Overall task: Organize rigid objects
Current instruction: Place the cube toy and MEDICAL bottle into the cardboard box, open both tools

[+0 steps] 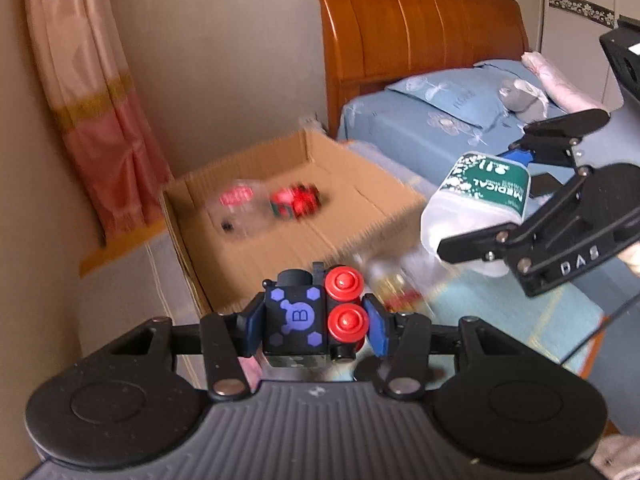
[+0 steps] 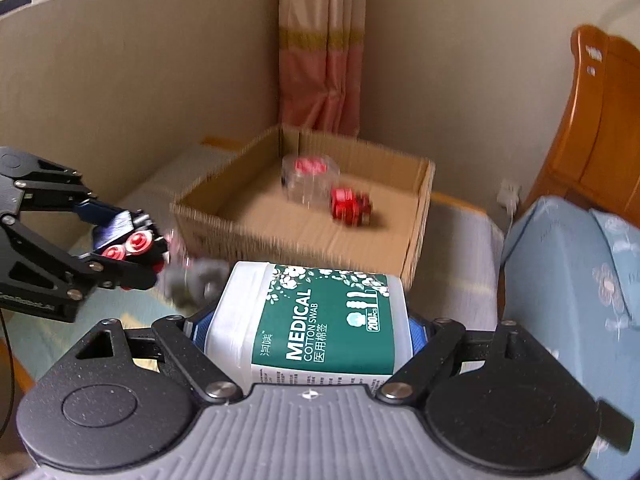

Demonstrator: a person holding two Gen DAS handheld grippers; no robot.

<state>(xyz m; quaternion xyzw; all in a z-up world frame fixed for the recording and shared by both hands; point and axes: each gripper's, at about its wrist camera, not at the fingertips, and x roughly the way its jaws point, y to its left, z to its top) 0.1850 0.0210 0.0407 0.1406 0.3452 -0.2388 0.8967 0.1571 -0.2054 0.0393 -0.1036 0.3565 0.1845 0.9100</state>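
Note:
My left gripper (image 1: 316,320) is shut on a black toy cube (image 1: 294,318) with purple marks and red knobs; it also shows in the right wrist view (image 2: 132,242) at the left. My right gripper (image 2: 308,324) is shut on a white cotton swab box (image 2: 320,320) with a green label, also visible in the left wrist view (image 1: 476,204) at the right. Both are held in the air just short of an open cardboard box (image 1: 360,208) (image 2: 416,216). Inside it lie a clear container with a red label (image 2: 308,178) and a red toy (image 2: 350,206).
The cardboard box sits on a low surface by a beige wall and a pink curtain (image 2: 320,52). A bed with a blue sheet (image 1: 440,120) and a wooden headboard (image 1: 420,28) is to the right. Blurred small objects (image 1: 400,284) lie on a light blue mat below the grippers.

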